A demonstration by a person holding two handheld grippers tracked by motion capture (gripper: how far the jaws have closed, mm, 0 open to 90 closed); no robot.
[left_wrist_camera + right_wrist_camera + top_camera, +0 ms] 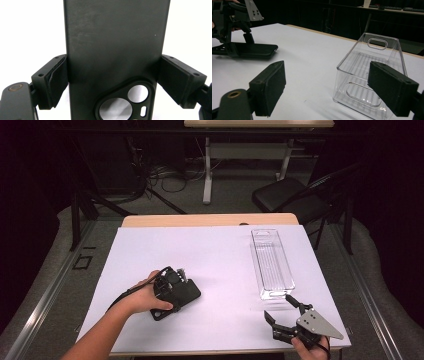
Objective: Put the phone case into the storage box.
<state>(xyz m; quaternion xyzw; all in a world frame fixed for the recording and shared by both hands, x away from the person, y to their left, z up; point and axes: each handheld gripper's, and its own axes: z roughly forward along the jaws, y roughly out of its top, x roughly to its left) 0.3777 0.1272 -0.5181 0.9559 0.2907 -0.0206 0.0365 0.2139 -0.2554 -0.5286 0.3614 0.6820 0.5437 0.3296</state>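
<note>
Right gripper (282,312), jaws wide and empty, sits beside the clear bin (271,263). Left gripper (172,287) clamps the case's (115,50) long edges; it looks light, stiff, slightly flexible.

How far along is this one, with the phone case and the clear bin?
Done: nothing is in the clear bin, which looks empty. In hand: the left gripper is clamped on the black phone case, which lies on the white table. Left: probably moving the case into the bin; the right gripper is open beside it.
</note>
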